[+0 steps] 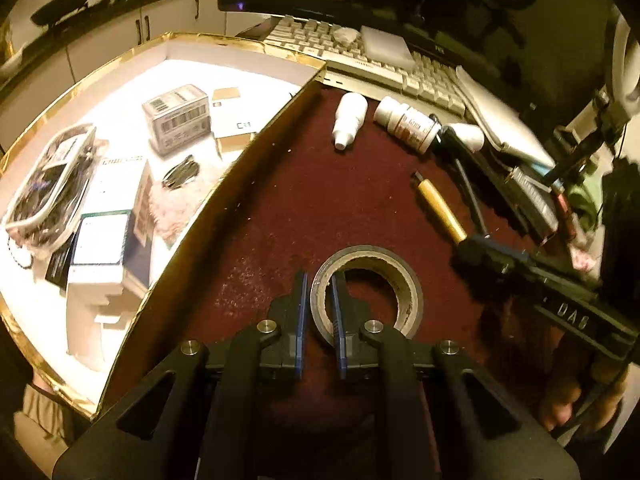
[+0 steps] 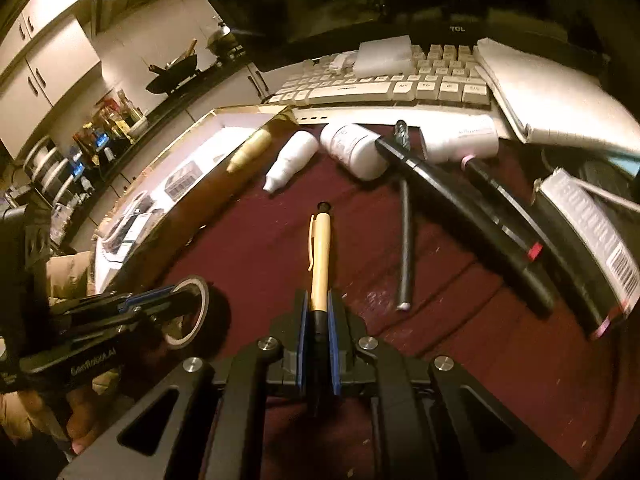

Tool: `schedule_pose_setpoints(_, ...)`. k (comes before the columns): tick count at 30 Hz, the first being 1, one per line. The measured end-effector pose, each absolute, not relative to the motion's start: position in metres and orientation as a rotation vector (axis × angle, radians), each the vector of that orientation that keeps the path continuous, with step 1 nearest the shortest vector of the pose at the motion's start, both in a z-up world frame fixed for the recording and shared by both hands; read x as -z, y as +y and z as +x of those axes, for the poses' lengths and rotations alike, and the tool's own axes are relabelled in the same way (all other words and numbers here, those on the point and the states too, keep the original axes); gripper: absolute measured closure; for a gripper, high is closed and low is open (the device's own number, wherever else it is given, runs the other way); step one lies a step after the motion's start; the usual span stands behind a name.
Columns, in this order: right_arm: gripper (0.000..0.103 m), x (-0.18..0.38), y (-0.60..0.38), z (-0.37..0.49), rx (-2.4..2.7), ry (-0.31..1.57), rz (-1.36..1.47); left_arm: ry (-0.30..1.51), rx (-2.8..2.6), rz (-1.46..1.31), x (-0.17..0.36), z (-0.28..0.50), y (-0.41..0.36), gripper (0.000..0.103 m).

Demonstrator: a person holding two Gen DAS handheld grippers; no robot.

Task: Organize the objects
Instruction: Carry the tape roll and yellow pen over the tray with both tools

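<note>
**A:** The left gripper (image 1: 320, 304) is closed down on the wall of the tape roll (image 1: 368, 292), one finger outside, one inside the hole. The right gripper (image 2: 318, 312) is clamped on the black end of the yellow pen (image 2: 320, 256), whose barrel points away along the fingers. Both sit over the dark red desk mat (image 1: 280, 200), near its front edge.

**B:** What might go wrong?

**A:** Starting on the left: the gold-edged box (image 1: 248, 144) lies along the mat's left edge and already holds a barcoded tin (image 1: 178, 118), a clear pouch (image 1: 52, 192) and several cartons. I judge the tape has to clear that raised wall; if carried low, it could catch the rim. The grip is on one thin wall only, so the roll may swing or slip.

**B:** And the pen?

**A:** It is held by its end, so the long barrel could pivot and droop. The two grippers are near each other, and crossing paths could knock them together.

**B:** Anything else around?

**A:** Toward the mat's back edge lie a small white dropper bottle (image 2: 290, 164), a white pill bottle (image 2: 354, 148), then black markers (image 2: 460, 208) and a thin grey stick (image 2: 406, 248) to the right. A keyboard (image 2: 380, 84) lies beyond the back edge, and a notebook (image 2: 552, 96) at the back right corner.
</note>
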State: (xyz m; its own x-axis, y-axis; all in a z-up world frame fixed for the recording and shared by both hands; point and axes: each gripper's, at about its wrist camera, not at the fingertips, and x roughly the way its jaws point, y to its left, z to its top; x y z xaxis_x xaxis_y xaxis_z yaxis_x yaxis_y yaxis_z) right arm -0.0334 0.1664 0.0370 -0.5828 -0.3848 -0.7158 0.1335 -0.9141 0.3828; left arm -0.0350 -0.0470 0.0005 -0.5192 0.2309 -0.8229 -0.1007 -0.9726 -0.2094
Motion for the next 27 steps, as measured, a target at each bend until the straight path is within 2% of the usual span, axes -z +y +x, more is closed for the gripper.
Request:
schedule_pose_setpoints(11, 0.095, -0.05, 0.142, -0.039, 2.43, -0.48, 1.194, -0.397, -2.643, -1.29, -0.033, -0.024, -0.083, 0.092)
schedule_pose_setpoints(27, 0.095, -0.094, 0.08, -0.09, 2.401, -0.33, 1.112, -0.629, -2.812, -1.18, -0.066, -0.024, -0.18, 0.092)
